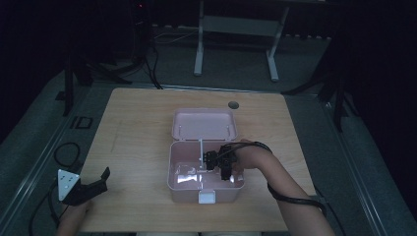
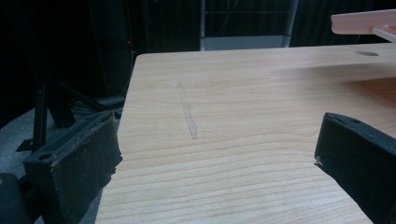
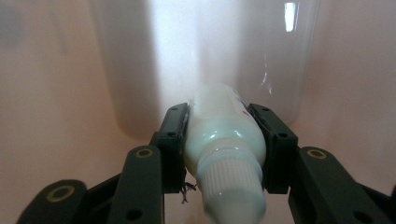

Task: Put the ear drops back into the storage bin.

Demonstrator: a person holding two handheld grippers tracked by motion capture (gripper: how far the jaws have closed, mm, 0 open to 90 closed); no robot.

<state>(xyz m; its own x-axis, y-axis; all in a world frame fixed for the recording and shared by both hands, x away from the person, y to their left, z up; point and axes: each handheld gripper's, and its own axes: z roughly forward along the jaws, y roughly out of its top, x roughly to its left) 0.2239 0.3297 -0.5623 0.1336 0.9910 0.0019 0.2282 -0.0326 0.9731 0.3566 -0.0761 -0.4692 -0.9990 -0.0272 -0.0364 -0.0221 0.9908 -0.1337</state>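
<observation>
Operator: Lettering first. I see a small red and dark mark on the white tube (image 3: 224,135) near its upper right side; it is too small and blurred for me to read.

Checker: Tube location?

Operator: Clamped between the jaws of the right gripper (image 3: 223,125), whose pads press on both of its sides. I read the tube as glossy, rounded plastic with a ribbed white screw cap pointing back toward the camera. In the high view the right gripper (image 1: 220,164) sits down inside the pink box (image 1: 178,183), toward its right half, so the tube is inside the box above the floor. I cannot tell whether it touches the floor.

Checker: Container details?

Operator: Rectangular pink plastic box with rounded corners, smooth matte walls, and a white latch (image 1: 207,197) on the near wall. Its lid (image 1: 204,124) stands open at the far edge. A thin white rod (image 1: 201,150) stands up inside, near the middle. A clear curved part rises behind the tube in the right gripper view; I cannot identify it.

Checker: Left gripper?

Operator: Left gripper (image 1: 93,184) rests at the near left edge of the wooden table (image 1: 137,137), well apart from the box. Its jaws stand wide apart with only bare wood grain between them.
</observation>
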